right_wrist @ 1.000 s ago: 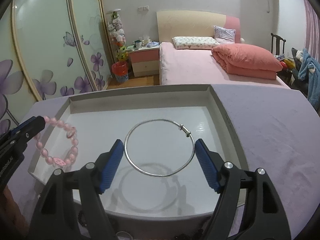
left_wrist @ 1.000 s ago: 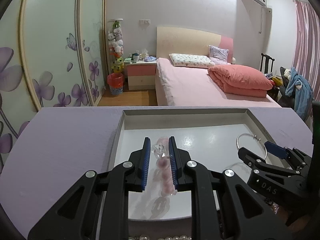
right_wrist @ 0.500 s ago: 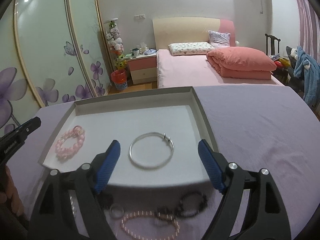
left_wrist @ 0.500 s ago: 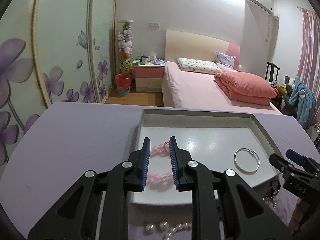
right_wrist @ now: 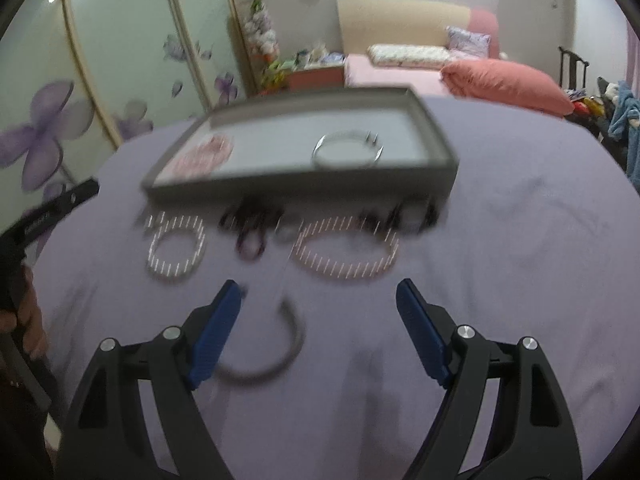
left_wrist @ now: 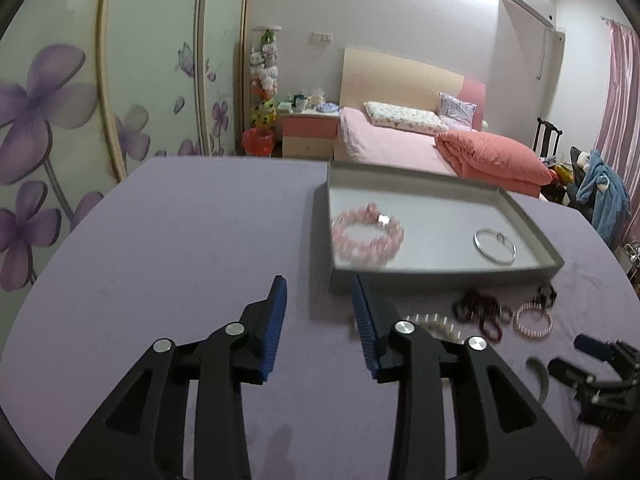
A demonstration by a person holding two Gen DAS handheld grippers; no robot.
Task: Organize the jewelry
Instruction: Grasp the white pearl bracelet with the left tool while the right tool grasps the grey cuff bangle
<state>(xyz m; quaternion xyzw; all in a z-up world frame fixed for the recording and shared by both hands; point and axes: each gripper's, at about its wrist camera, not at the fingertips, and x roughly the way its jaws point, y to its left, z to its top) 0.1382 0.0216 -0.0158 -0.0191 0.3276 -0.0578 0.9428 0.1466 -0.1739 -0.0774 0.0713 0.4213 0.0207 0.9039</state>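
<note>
Left fingers (left_wrist: 318,320) opening, nothing between them; right fingers (right_wrist: 318,330) gaping wide, empty. Grey bangle (right_wrist: 276,344) lying on the surface just ahead of the right ones, nearer that hand. Tray (right_wrist: 304,184) sitting beyond.

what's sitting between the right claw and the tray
In the right wrist view, a row of bracelets lies before the tray; a grey open bangle sits nearest, between the right claw's open fingers.

Pink bed (left_wrist: 400,144), red quilt (left_wrist: 492,156), floral wardrobe doors (left_wrist: 52,120)
</note>
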